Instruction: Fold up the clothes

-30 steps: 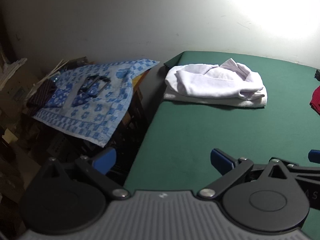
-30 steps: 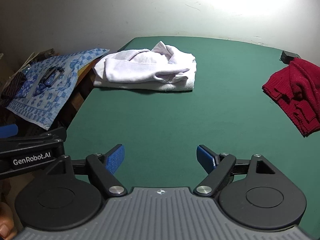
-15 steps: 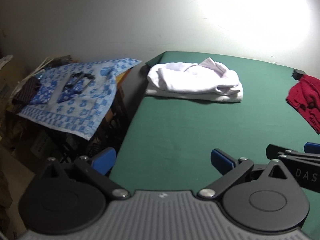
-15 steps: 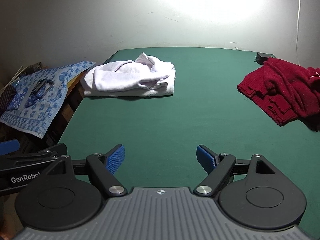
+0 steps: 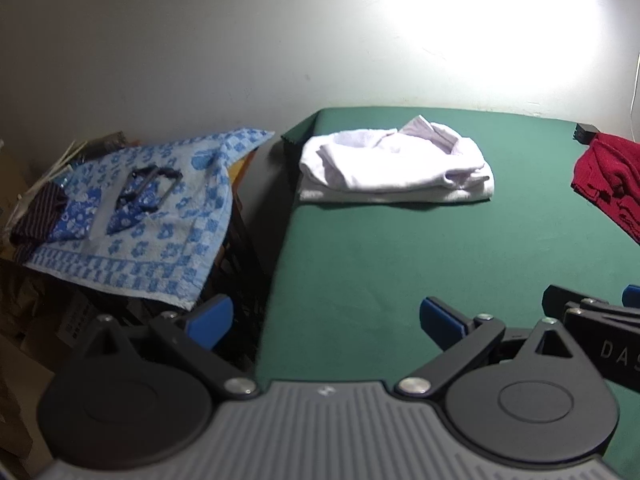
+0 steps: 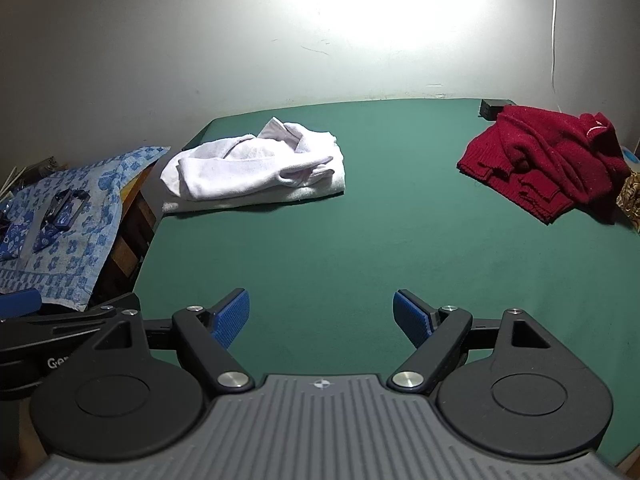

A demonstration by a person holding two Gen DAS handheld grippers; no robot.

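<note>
While both our grippers hang low over the near edge of the green table (image 6: 320, 240), neither holds anything. We see the left gripper (image 5: 324, 318) with its jaws spread wide, one blue pad (image 5: 210, 316) past the table's left edge and the other over the cloth. Our right gripper (image 6: 322, 318) is spread just as wide, both blue pads over bare green.

A white garment (image 6: 256, 170) lies folded at the far left corner of the table — a loose sleeve draped across its top. Well apart from it, at the far right, sits a red sweater (image 6: 548, 160), crumpled and unfolded, with a small black box (image 6: 490, 108) just behind it. Off the table to the left, a blue patterned towel (image 5: 160, 216) covers a pile of clutter.
</note>
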